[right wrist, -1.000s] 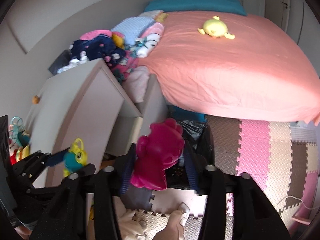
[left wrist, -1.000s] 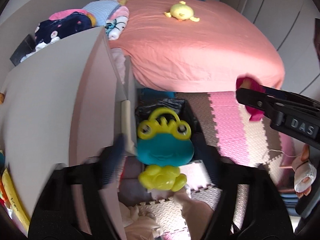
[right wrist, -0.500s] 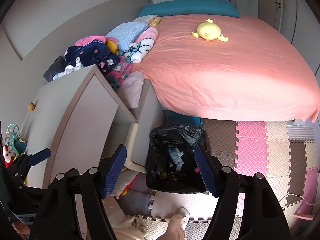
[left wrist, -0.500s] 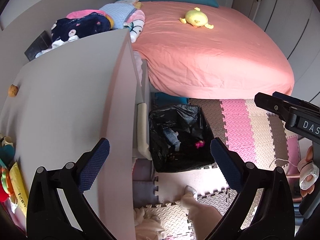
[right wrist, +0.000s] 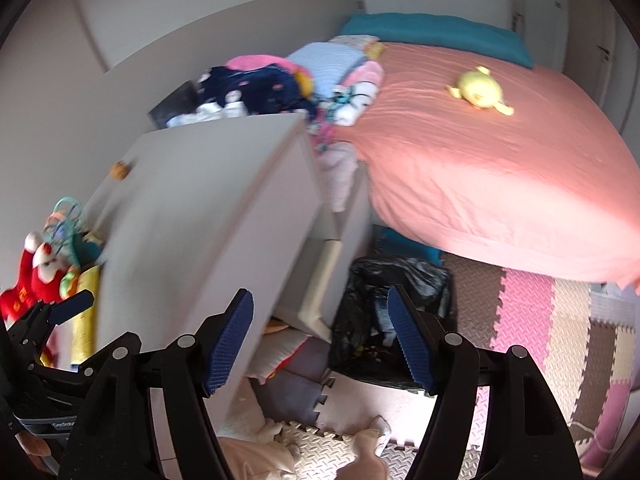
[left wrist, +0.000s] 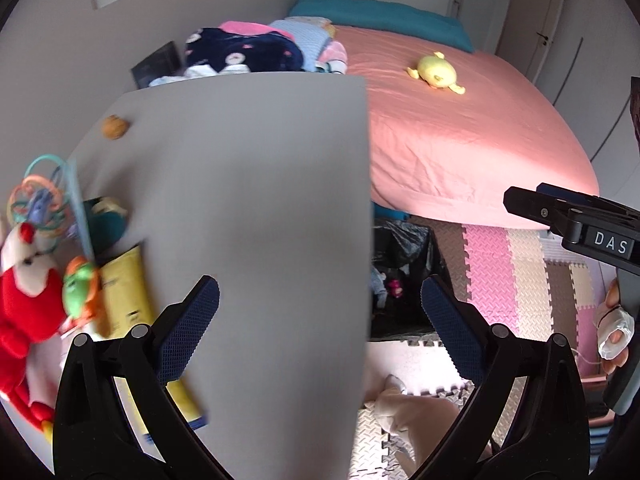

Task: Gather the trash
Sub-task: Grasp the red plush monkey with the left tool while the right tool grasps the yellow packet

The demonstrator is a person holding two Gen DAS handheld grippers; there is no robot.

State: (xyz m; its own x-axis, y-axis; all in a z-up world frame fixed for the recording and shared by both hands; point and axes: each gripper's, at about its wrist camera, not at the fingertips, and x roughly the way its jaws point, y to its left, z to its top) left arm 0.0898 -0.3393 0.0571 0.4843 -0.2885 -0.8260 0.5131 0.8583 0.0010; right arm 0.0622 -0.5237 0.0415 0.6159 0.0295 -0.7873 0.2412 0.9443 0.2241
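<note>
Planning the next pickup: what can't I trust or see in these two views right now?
- Trash bin contents: dark bag and the right gripper fingers cover them; in the left wrist view the cabinet top hides most of the bin.
- Toy pile: motion-blurred, cut off by the left edge.
- Small brown object on the cabinet top: too small to identify.

I see a black trash bag (right wrist: 394, 312), a salmon-pink bed (right wrist: 492, 184), a yellow plush (right wrist: 480, 90) and a plain grey bench (left wrist: 248, 200).
</note>
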